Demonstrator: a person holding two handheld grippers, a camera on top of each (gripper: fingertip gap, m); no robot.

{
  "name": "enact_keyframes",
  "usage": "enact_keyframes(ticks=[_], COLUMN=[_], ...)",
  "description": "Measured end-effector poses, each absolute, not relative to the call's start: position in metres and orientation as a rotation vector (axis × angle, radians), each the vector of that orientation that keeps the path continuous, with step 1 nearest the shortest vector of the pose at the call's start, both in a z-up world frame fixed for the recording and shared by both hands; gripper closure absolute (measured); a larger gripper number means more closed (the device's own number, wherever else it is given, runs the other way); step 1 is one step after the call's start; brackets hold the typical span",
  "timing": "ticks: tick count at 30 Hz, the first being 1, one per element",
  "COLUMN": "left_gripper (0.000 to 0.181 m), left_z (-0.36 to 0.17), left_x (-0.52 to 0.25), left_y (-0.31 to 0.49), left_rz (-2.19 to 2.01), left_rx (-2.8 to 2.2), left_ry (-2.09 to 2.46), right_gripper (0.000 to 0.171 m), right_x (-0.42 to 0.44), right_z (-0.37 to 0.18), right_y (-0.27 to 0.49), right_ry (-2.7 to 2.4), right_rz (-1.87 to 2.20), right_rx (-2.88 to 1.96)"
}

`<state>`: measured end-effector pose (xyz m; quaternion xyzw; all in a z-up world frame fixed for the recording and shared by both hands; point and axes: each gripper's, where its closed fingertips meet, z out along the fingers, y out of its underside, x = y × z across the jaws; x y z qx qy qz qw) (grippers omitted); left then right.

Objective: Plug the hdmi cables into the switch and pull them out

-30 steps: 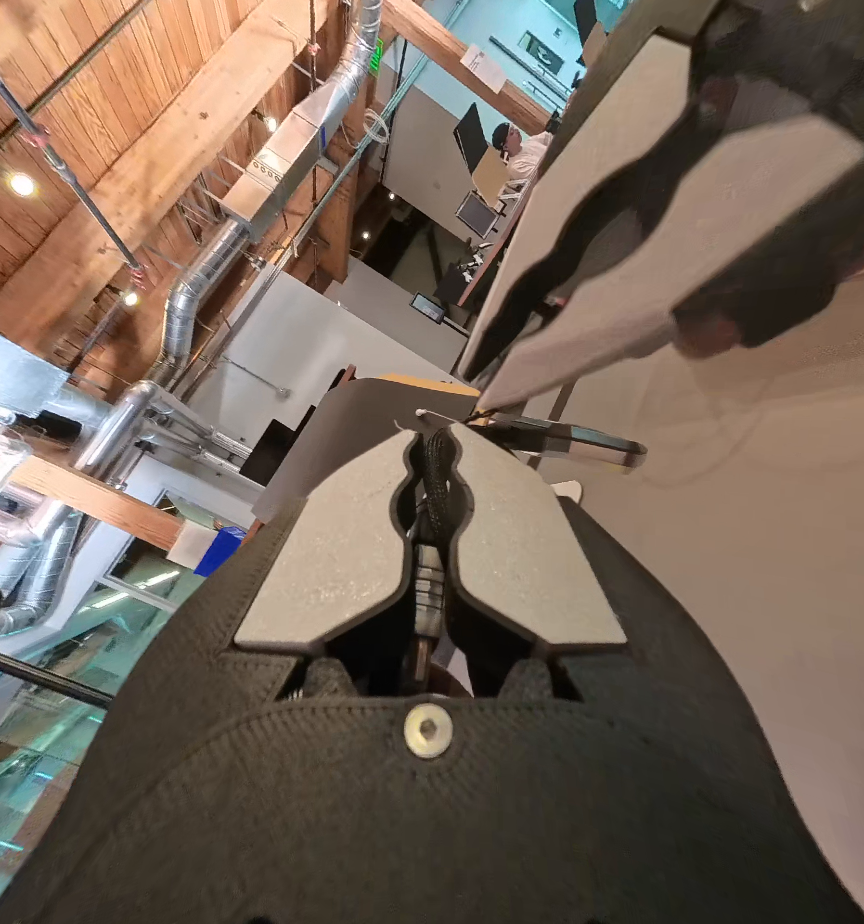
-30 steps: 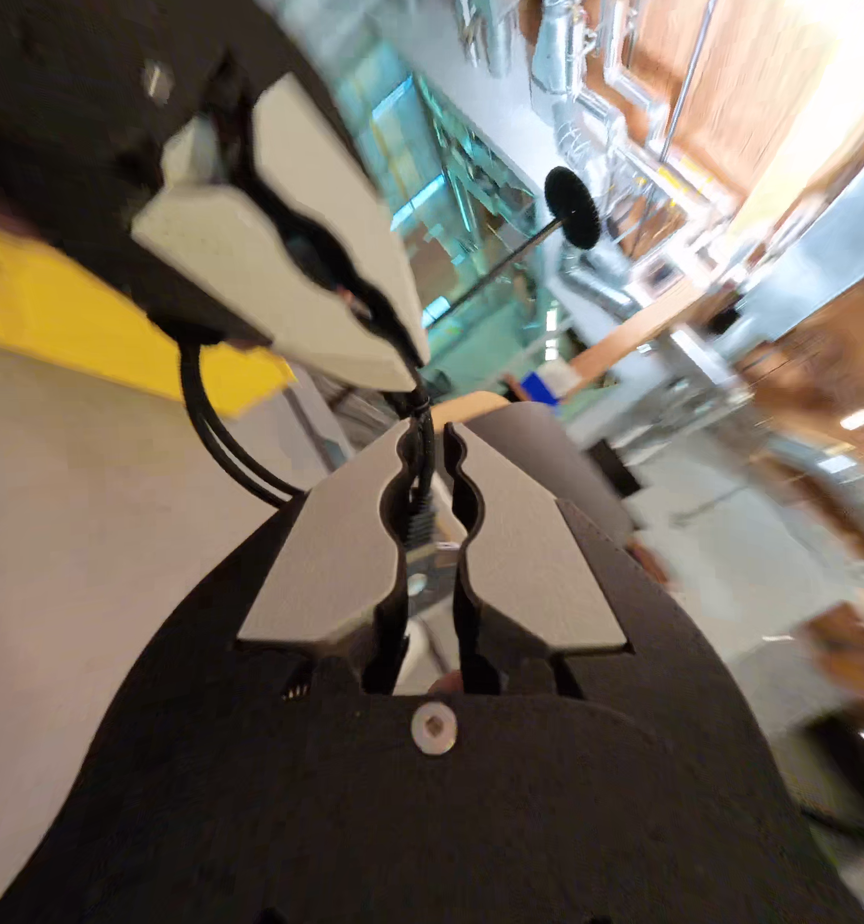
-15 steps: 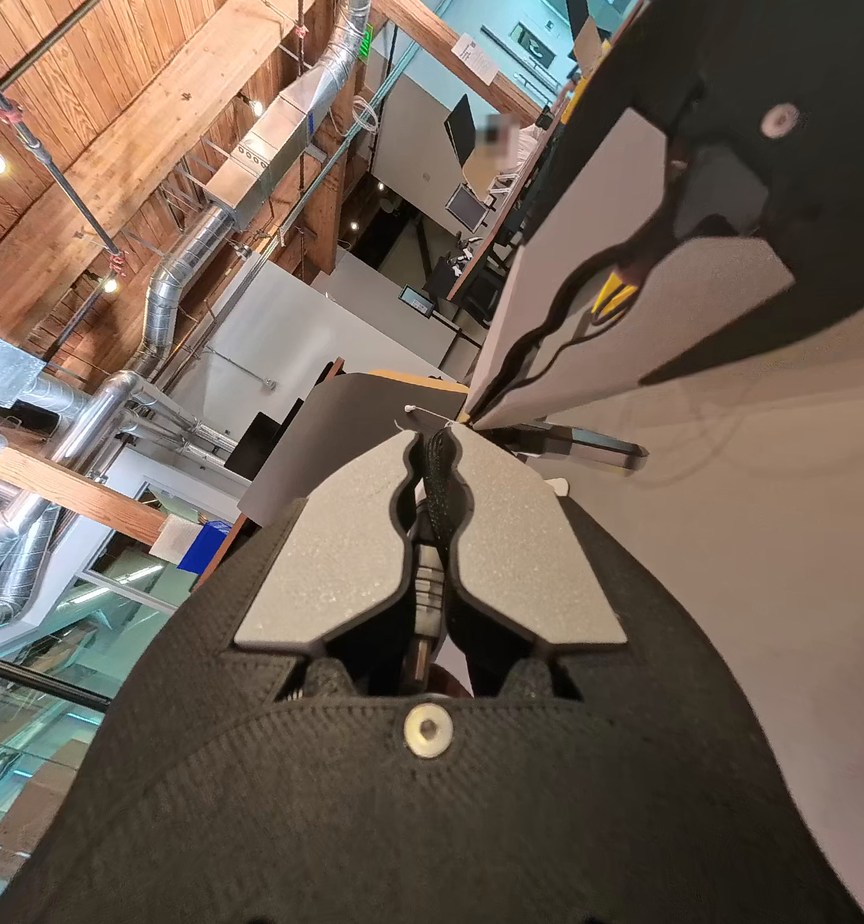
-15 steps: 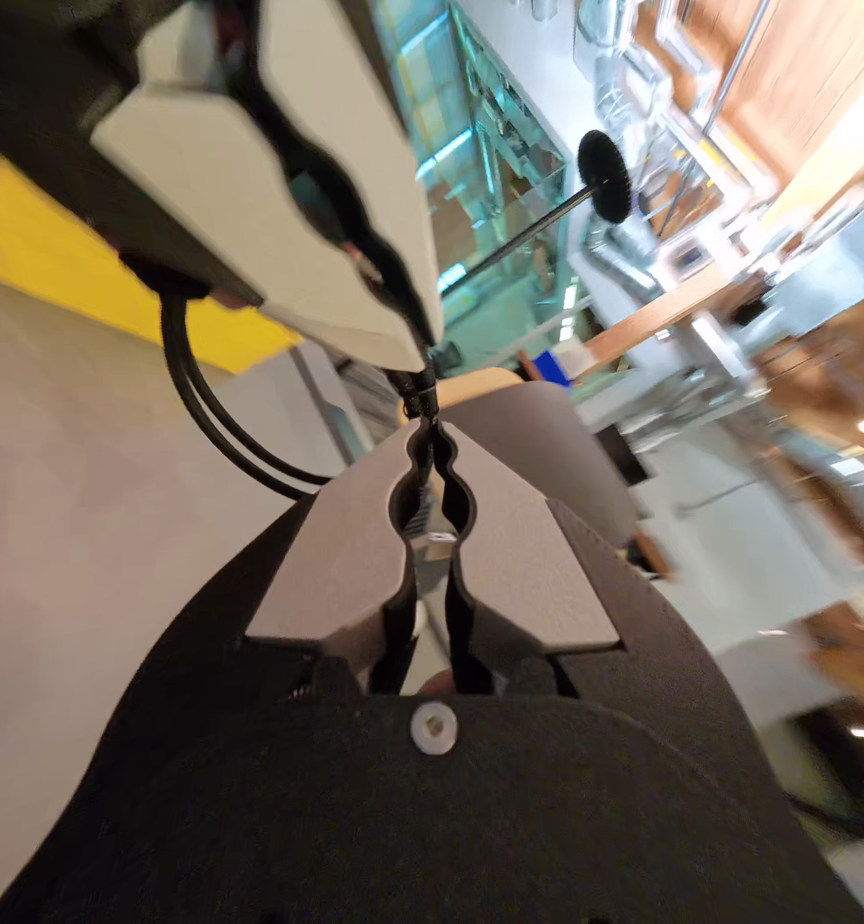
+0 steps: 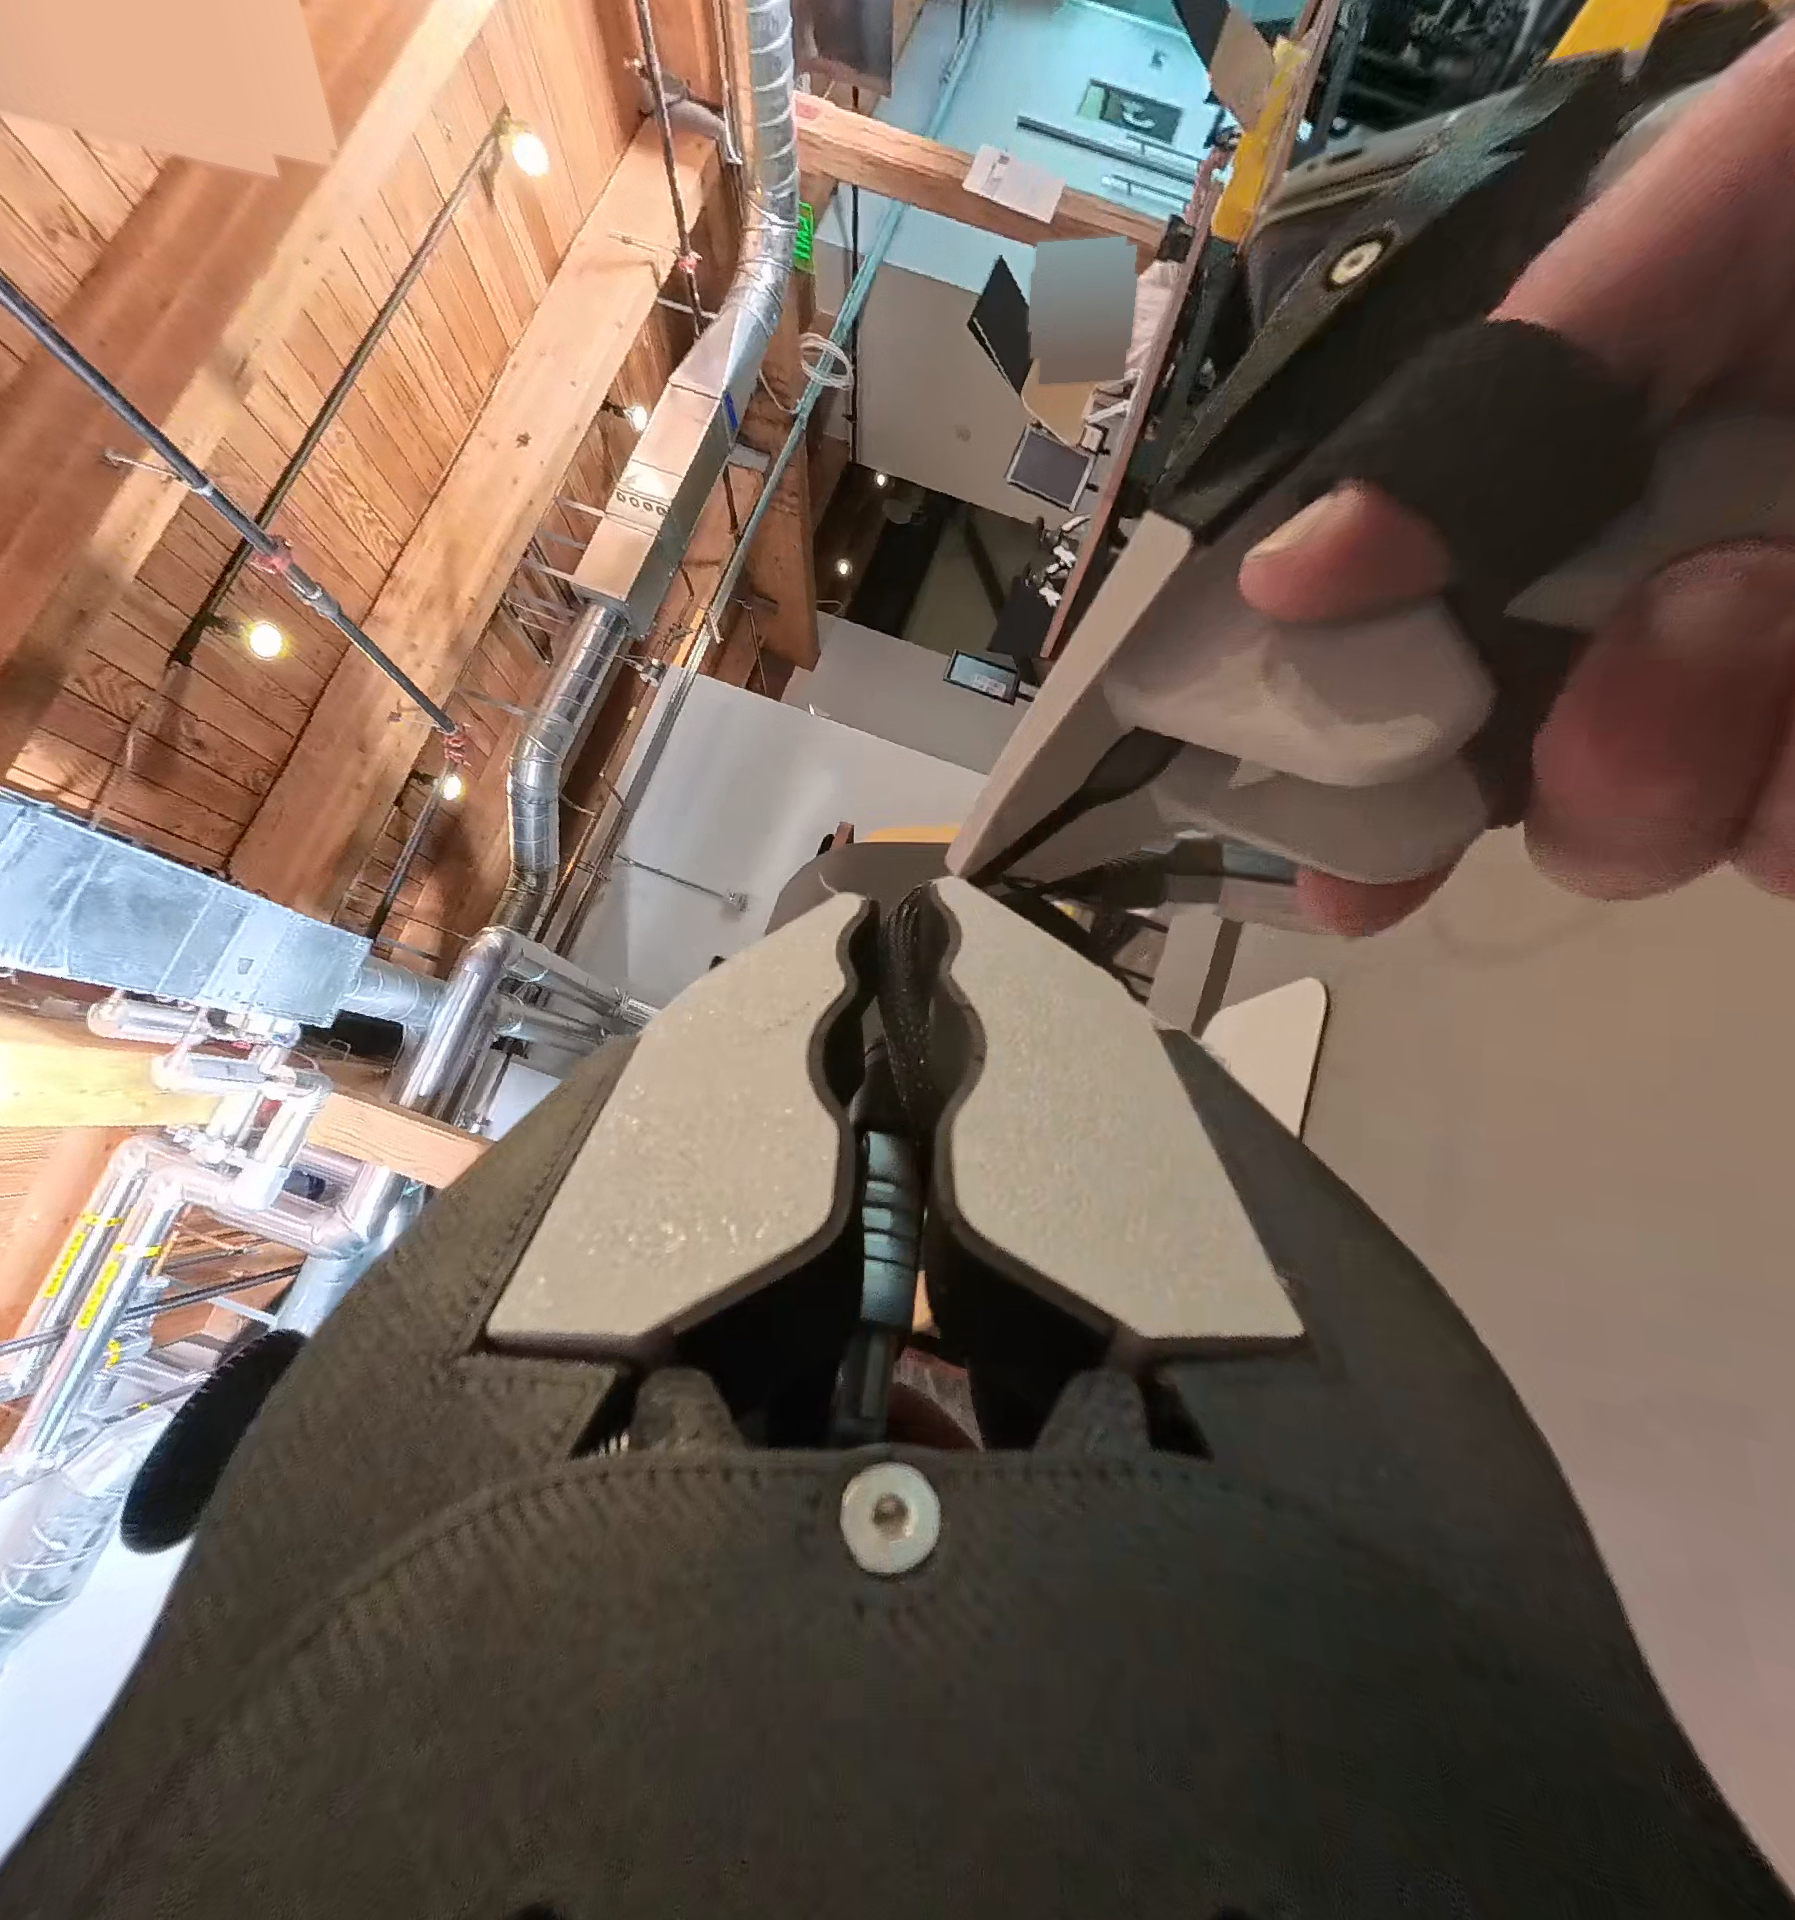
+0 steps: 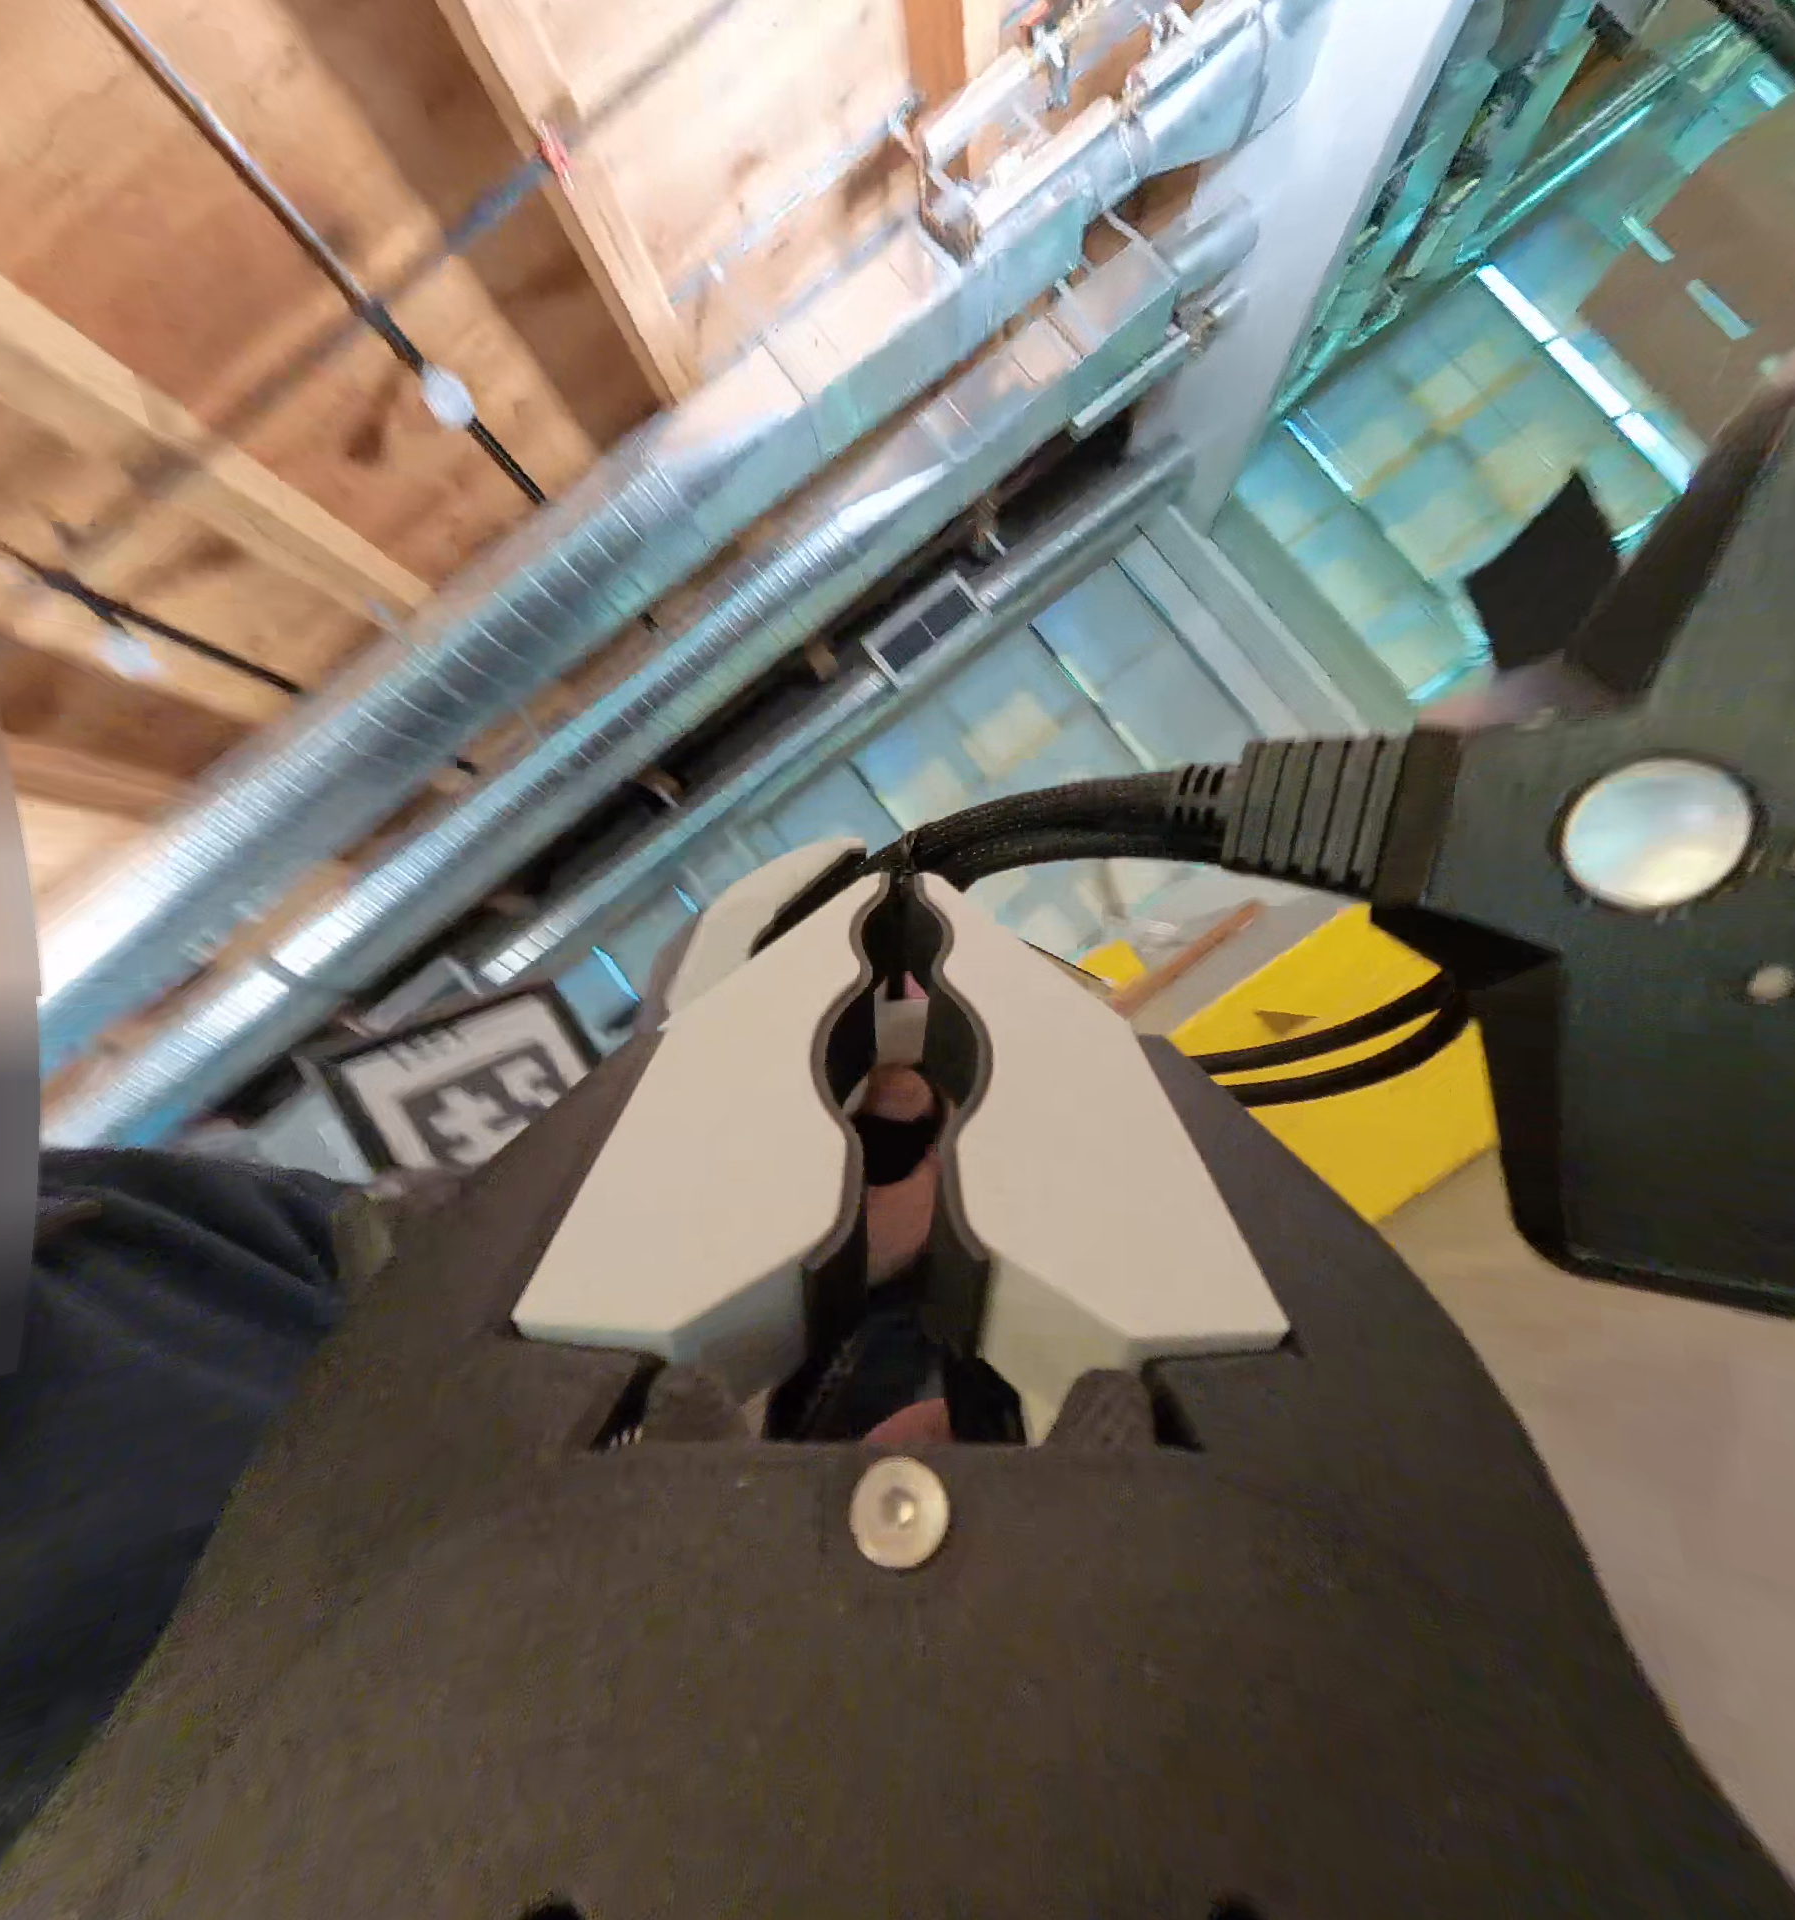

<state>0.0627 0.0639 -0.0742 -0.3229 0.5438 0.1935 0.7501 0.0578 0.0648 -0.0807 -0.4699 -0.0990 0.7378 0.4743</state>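
Observation:
My left gripper (image 5: 903, 894) is shut on a black braided HDMI cable (image 5: 908, 997); its ribbed strain relief sits between the fingers. My right gripper (image 5: 976, 868), held by a hand (image 5: 1651, 675), meets it tip to tip. In the right wrist view my right gripper (image 6: 898, 883) is shut, its tips pinching the braided cable (image 6: 1059, 826). That cable runs right to a plug (image 6: 1308, 821) seated in the black switch (image 6: 1651, 1039). A pale finger of the left gripper (image 6: 758, 904) shows just behind the tips.
Two thin black cables (image 6: 1340, 1049) leave the switch below the plug. A yellow block (image 6: 1392, 1143) stands behind. The beige table (image 5: 1599, 1247) lies to the right. A dark sleeve (image 6: 145, 1299) and a black-and-white marker (image 6: 457, 1091) are at left. The views tilt toward the ceiling.
The right gripper has turned sharply, so the switch and its plug now show at the right. In the left view it has swung up and right, showing the hand. The left gripper stays shut on the cable.

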Motion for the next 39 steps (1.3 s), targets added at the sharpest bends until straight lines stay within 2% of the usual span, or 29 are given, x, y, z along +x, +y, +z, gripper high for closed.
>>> enact_keyframes(ticks=[2, 4, 5, 10, 18, 21, 23, 26, 30, 31, 34, 35, 37, 39], left_gripper=[0.175, 0.175, 0.175, 0.176, 0.175, 0.175, 0.175, 0.175, 0.175, 0.175, 0.175, 0.175, 0.175, 0.175], left_z=[-0.075, -0.077, -0.076, -0.072, -0.070, -0.070, -0.070, -0.067, -0.064, -0.066, -0.080, -0.082, -0.080, -0.075], left_x=[0.061, 0.058, 0.056, 0.055, 0.057, 0.056, 0.056, 0.058, 0.060, 0.060, 0.058, 0.057, 0.054, 0.051], left_y=[0.067, 0.074, 0.078, 0.081, 0.076, 0.076, 0.075, 0.073, 0.069, 0.070, 0.076, 0.077, 0.080, 0.084], left_rz=[0.400, 0.362, 0.334, 0.245, 0.237, 0.231, 0.242, 0.263, 0.348, 0.362, 0.341, 0.328, 0.300, 0.265], left_rx=[-0.742, -0.800, -0.826, -0.900, -0.907, -0.908, -0.896, -0.869, -0.789, -0.792, -0.836, -0.856, -0.887, -0.919], left_ry=[1.190, 1.180, 1.174, 1.156, 1.160, 1.155, 1.157, 1.159, 1.173, 1.182, 1.202, 1.199, 1.186, 1.166], right_gripper=[0.166, 0.148, 0.146, 0.154, 0.169, 0.171, 0.171, 0.171, 0.171, 0.171, 0.171, 0.168, 0.149, 0.150], right_x=[0.058, 0.059, 0.061, 0.064, 0.058, 0.059, 0.061, 0.058, 0.062, 0.060, 0.056, 0.056, 0.061, 0.066], right_z=[-0.082, -0.085, -0.087, -0.086, -0.082, -0.080, -0.078, -0.076, -0.073, -0.078, -0.089, -0.092, -0.097, -0.092], right_y=[0.068, 0.072, 0.074, 0.078, 0.083, 0.082, 0.081, 0.075, 0.069, 0.069, 0.071, 0.073, 0.078, 0.078], right_ry=[-0.385, -0.584, -0.681, -0.986, -1.067, -1.054, -1.003, -0.821, -0.384, -0.342, -0.373, -0.429, -0.564, -0.702], right_rz=[1.586, 1.173, 0.940, 0.074, -0.414, -0.368, -0.142, 0.495, 1.635, 1.745, 1.620, 1.482, 1.078, 0.710], right_rx=[-1.212, -1.263, -1.266, -1.101, -0.909, -0.928, -1.023, -1.212, -1.282, -1.278, -1.313, -1.325, -1.330, -1.270])
